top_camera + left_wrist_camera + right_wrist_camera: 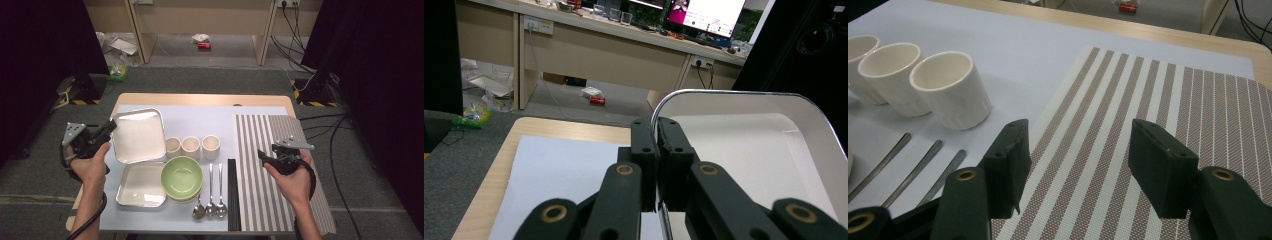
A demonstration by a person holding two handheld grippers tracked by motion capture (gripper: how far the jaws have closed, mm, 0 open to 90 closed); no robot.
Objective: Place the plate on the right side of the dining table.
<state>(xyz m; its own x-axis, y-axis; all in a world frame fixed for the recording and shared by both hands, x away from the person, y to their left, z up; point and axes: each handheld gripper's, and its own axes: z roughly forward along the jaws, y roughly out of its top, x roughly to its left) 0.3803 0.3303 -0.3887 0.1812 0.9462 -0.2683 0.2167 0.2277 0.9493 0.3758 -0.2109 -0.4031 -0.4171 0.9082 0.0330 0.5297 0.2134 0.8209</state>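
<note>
At the bench's left side, the left claw (657, 150) clamps the rim of the larger square tray (137, 135), tilted up off the mat: a lift in hand, next calling for a steady carry. The right claw (1078, 165) hovers, jaws apart, above the striped placemat (270, 170).

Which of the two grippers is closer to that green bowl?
Neither clearly. The left gripper, up-left of the green bowl, is clamped on the tilted tray's rim; the right gripper hovers open over the striped mat.
</note>
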